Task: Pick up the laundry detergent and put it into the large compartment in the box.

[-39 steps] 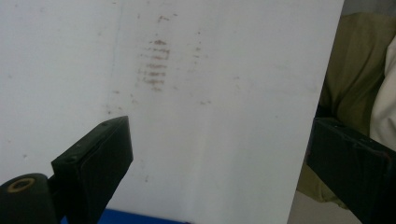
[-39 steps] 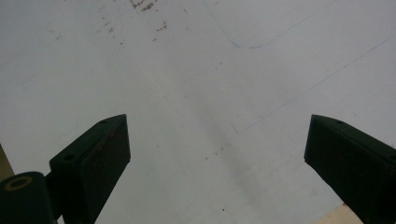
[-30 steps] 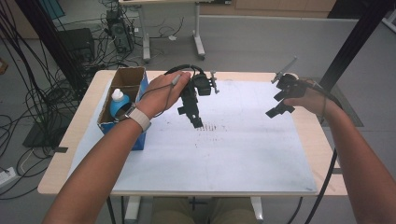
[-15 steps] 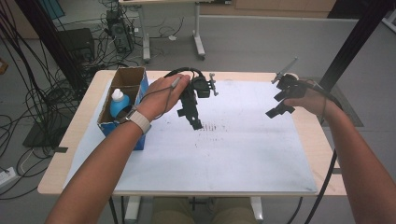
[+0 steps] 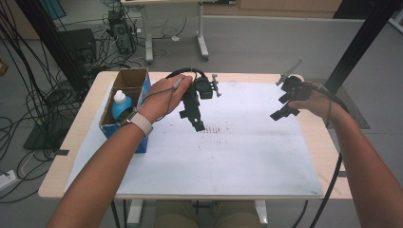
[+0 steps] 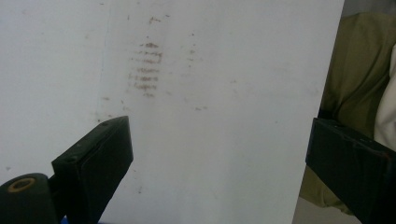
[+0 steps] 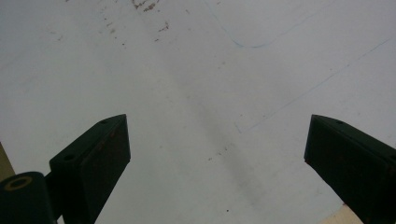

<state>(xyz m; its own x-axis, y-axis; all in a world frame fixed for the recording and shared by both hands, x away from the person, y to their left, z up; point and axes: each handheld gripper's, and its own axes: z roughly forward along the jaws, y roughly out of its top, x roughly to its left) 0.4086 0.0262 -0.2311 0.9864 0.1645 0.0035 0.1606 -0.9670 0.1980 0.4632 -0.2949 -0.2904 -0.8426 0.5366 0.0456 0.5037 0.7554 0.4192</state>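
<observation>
While both grippers hover — jaws wide — white sheet [image 5: 228, 156] lies beneath.

Box: open cardboard box [image 5: 124, 88] at table's left edge.
Bottle: blue, white cap [image 5: 120, 105], upright inside box.
Floor: cables [image 5: 43, 95], second table's legs [image 5: 202, 40].

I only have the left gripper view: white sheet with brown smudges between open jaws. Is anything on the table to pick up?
Observer: Yes. A cardboard box stands at the table's left edge, and a blue bottle with a white cap sits in it.
Operator: Where is my left gripper from it?
Observer: The left gripper hangs over the white sheet, right of the box, apart from it.
Operator: And the other one?
Observer: The right gripper is open above the sheet's far right part, holding nothing.
</observation>
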